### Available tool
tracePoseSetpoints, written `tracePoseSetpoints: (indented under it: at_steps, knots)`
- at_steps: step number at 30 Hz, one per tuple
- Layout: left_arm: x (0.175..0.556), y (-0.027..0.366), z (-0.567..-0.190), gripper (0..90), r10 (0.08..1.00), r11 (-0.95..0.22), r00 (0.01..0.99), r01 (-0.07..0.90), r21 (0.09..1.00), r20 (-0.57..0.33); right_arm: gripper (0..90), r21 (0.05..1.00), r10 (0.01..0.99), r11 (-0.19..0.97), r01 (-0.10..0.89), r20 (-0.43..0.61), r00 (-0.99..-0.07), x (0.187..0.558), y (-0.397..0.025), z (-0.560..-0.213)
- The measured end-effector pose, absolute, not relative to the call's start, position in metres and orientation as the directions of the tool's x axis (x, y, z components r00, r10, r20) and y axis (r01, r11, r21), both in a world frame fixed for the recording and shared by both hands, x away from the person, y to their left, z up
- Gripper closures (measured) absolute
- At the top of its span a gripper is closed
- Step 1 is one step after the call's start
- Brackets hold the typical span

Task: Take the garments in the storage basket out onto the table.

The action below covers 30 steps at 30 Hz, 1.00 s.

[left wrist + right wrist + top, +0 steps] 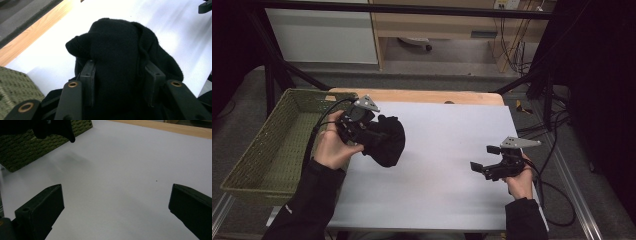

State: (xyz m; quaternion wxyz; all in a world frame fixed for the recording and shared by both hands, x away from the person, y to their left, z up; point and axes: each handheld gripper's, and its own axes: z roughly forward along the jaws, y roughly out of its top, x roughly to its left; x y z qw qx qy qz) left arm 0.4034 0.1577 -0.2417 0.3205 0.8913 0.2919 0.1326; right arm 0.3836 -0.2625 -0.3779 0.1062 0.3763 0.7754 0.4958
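Note:
A bundle of black knitted cloth [387, 141] hangs above the left part of the white table sheet [447, 150]. My left gripper [371, 131] is shut on it. In the left gripper view the black cloth [120, 57] bulges between both jaws, and the left gripper [119, 82] pinches its lower part. My right gripper [484, 157] stands open low over the right side of the sheet, with nothing between its jaws. The right gripper [115, 205] looks over bare sheet, and the black cloth [55, 128] dangles at the top left.
A green woven basket [267, 150] sits off the table's left edge, beside the left hand. A wooden strip [422, 96] runs along the far edge of the sheet. Cables trail on the floor to the right.

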Motion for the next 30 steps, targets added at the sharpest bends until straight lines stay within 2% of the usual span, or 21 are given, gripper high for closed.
tracePoseSetpoints:
  at_steps: [30]
  knots:
    - [0.411, 0.117, -0.302, 53.1, 0.571, -0.658, 0.820, 0.436, 0.614, 0.030, 0.7, 0.850, 0.689, 0.226, 0.475, 0.205, -0.695, 0.384, -0.263, -0.378]
